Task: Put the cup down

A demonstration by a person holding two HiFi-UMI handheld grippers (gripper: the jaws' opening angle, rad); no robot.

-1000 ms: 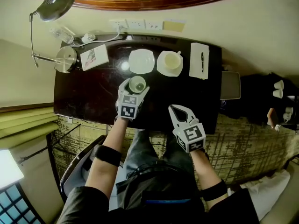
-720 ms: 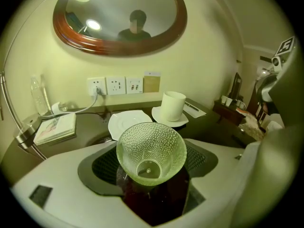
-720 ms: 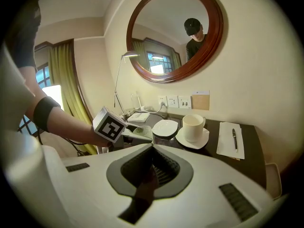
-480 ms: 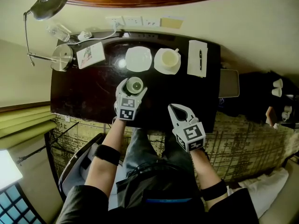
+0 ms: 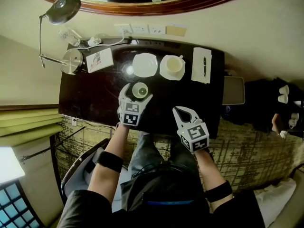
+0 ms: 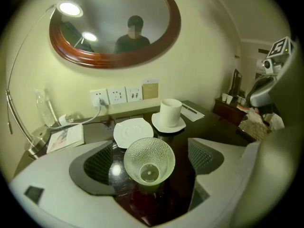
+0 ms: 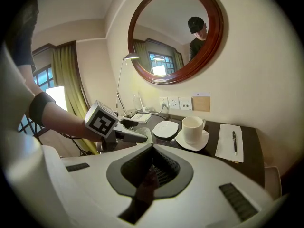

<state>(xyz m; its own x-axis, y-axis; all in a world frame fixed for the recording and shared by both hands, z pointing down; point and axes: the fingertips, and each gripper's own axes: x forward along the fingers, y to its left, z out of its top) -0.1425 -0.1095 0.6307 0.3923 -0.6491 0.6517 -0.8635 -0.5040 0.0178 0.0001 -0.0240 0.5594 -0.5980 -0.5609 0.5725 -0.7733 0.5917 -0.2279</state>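
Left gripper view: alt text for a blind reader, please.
A clear dimpled glass cup stands on the dark desk between the jaws of the left claw, which have just been opening and stand clear of it. Behind sit an empty white saucer and a white mug, under an oval mirror.

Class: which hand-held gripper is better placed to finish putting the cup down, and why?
Left: the left hand-held gripper has just been opening its jaws, the glass cup between them on the desk; the right hand-held gripper is shut, apart.
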